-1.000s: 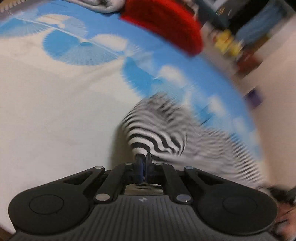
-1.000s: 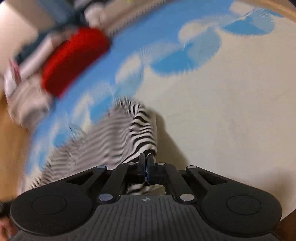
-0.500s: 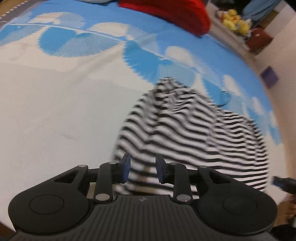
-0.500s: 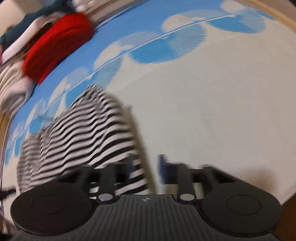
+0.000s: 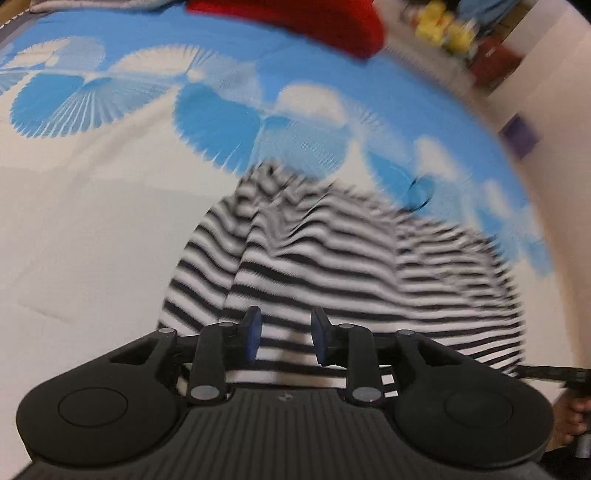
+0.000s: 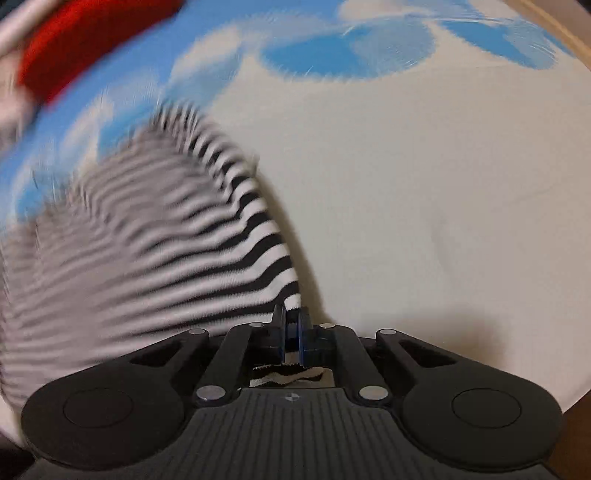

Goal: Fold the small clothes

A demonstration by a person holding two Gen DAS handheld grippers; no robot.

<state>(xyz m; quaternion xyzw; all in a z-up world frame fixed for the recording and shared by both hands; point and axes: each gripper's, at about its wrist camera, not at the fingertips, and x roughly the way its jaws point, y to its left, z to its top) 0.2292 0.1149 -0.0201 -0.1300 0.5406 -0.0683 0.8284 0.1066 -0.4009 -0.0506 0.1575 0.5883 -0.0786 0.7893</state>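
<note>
In the left wrist view, the left gripper [image 5: 284,336] is seen at the bottom centre with its blue pads parted; nothing is pinched between them, and striped cloth shows through the gap beneath. Whether the pads touch the cloth cannot be told. In the right wrist view, the right gripper [image 6: 292,326] is seen at the bottom centre, its jaws having just been closing, and a narrow end of the cloth is now clamped between the pads, with a small frayed edge showing behind them.

The black-and-white striped garment [image 5: 332,266] is laid on the bedsheet [image 5: 74,229]. In the left view it is spread from the lower centre toward the right edge, and a narrower part is run upward to a blurred tip near the middle of the frame; its stripes lie roughly across the picture. In the right view the garment [image 6: 147,236] fills the lower left, and its right border is drawn in a long line from the clamped end at the bottom centre up and leftward to a tip in the upper left. Much of it is blurred.

Farther off, the sheet's blue and white fan pattern is seen across the top of both frames. Beyond it, a red cushion [image 5: 314,18] lies at the upper edge of the left view and in the upper left corner of the right view [image 6: 85,44].
</note>
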